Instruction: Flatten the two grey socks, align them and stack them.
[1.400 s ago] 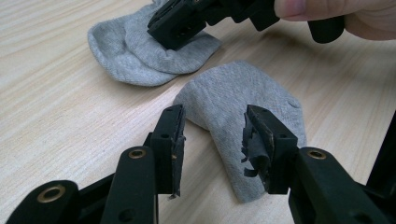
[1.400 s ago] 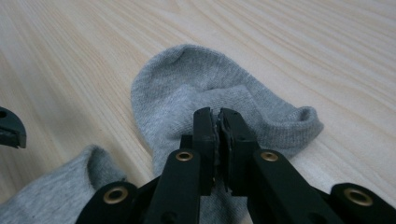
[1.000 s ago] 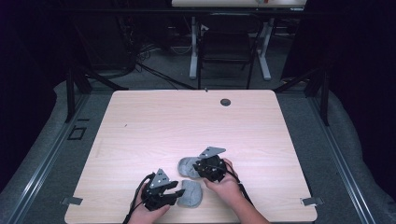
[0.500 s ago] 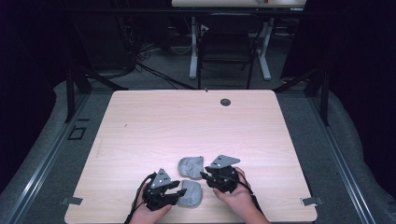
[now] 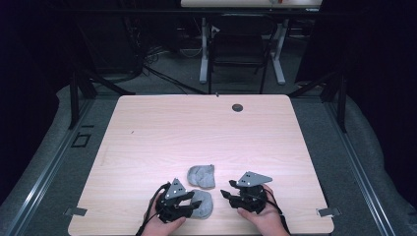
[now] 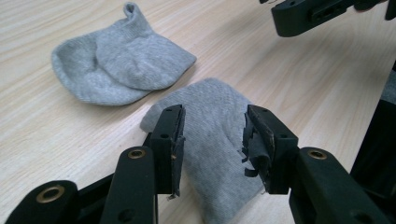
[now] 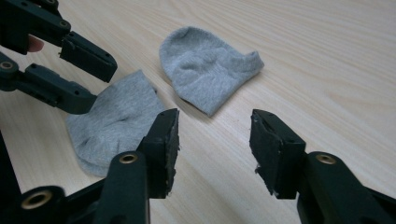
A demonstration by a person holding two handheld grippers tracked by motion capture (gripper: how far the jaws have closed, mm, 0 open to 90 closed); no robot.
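Two small grey socks lie on the wooden table [image 5: 196, 132] near its front edge. The farther sock [image 5: 202, 175] [image 6: 121, 65] [image 7: 208, 63] is folded over, with a cuff sticking up. The nearer sock [image 5: 202, 203] [image 6: 210, 140] [image 7: 114, 116] lies flat under my left gripper [image 5: 189, 202] [image 6: 212, 140], which is open with its jaws astride it. My right gripper [image 5: 227, 195] [image 7: 214, 140] is open over bare wood, right of both socks, with nothing between its jaws.
A small dark round hole [image 5: 237, 107] sits near the table's far edge. Beyond the table stand a chair [image 5: 238, 54] and white desk legs [image 5: 203, 49] on a grey floor. Metal brackets [image 5: 328, 212] are at the front corners.
My right gripper has pulled back to the right, off the farther sock, and now stands over bare wood. The left gripper has stayed over the nearer sock.
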